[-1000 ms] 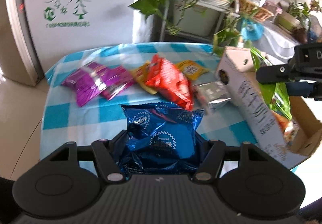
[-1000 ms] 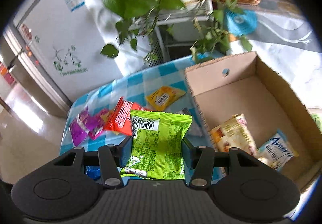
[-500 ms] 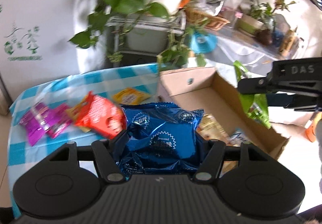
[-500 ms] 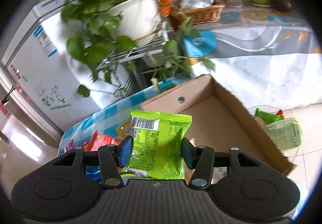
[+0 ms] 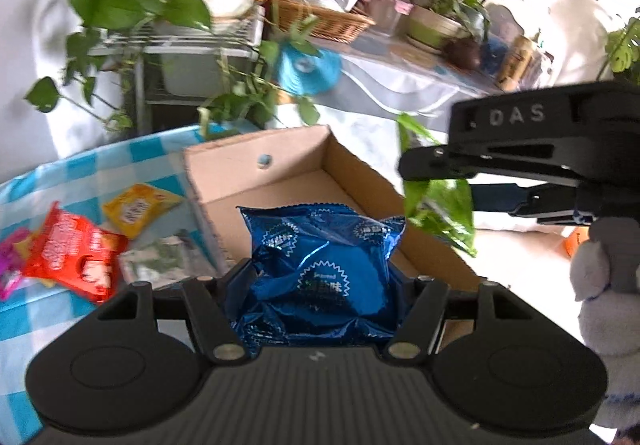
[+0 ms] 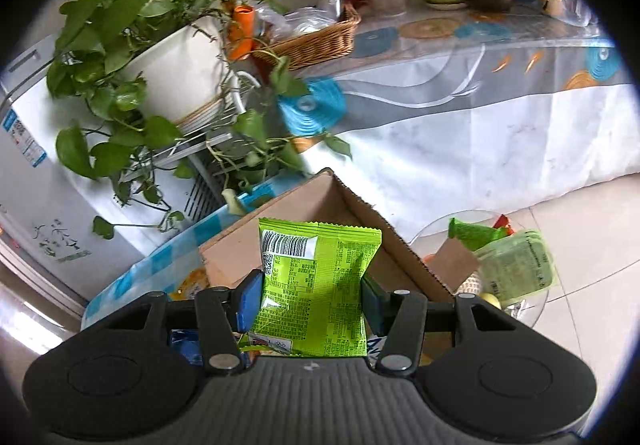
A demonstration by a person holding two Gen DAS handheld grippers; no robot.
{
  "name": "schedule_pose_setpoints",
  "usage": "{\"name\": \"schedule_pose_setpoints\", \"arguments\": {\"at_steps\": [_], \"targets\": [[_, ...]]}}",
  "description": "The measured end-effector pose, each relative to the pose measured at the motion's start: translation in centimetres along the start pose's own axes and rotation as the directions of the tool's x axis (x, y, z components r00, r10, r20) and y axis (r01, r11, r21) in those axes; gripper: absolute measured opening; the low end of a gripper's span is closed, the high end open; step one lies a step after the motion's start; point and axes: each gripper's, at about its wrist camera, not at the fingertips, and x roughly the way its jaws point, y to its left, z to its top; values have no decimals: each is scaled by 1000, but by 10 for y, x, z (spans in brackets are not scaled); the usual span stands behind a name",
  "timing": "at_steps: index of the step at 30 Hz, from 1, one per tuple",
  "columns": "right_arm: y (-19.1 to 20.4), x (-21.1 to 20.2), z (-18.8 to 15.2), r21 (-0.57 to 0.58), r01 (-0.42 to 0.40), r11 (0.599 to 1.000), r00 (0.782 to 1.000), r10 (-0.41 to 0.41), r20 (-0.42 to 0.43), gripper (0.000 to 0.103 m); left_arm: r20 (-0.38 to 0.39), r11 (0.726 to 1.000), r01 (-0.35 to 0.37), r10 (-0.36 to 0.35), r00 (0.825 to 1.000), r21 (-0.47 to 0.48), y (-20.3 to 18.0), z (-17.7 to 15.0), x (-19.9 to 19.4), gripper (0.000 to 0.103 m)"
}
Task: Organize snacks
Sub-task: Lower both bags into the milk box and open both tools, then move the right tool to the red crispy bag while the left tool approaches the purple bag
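blue snack bag [image 5: 324,269] | clamped in left tool [image 5: 320,281] | green snack bag [image 6: 316,285] | clamped in right tool [image 6: 312,295]

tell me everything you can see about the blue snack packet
The blue snack packet is a glossy, crinkled foil pouch, deep blue with white starburst seals and a serrated top edge. It looks puffed and sealed. It stands roughly upright, clamped at its sides between the fingers of the left gripper, held in front of the open cardboard box. Only the gripper appears to touch it.
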Motion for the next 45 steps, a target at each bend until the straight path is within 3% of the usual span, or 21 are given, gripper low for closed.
{"name": "schedule_pose_setpoints", "arguments": {"at_steps": [2, 6, 7, 12, 21, 45], "targets": [[-4, 2, 1, 13, 1, 1000, 1000, -1, -5, 58, -19, 1000, 11, -11, 1000, 2, -5, 1, 7, 67], [-9, 7, 5, 52, 9, 999, 1000, -9, -9, 61, -8, 999, 35, -35, 999, 5, -11, 1, 10, 79], [-11, 7, 5, 66, 7, 998, 1000, -7, -9, 66, -4, 1000, 29, -29, 1000, 10, -11, 2, 8, 80], [-10, 5, 5, 79, -3, 997, 1000, 3, 4, 70, 17, 1000, 9, -9, 1000, 6, -7, 4, 1, 85], [0, 10, 2, 62, -19, 998, 1000, 20, -7, 75, 4, 1000, -24, 24, 1000, -15, 13, 3, -6, 85], [54, 30, -6, -44, -75, 996, 996, 73, -50, 77, -1, 991, -125, 125, 992, -50, 98, 2, -31, 86]]}}
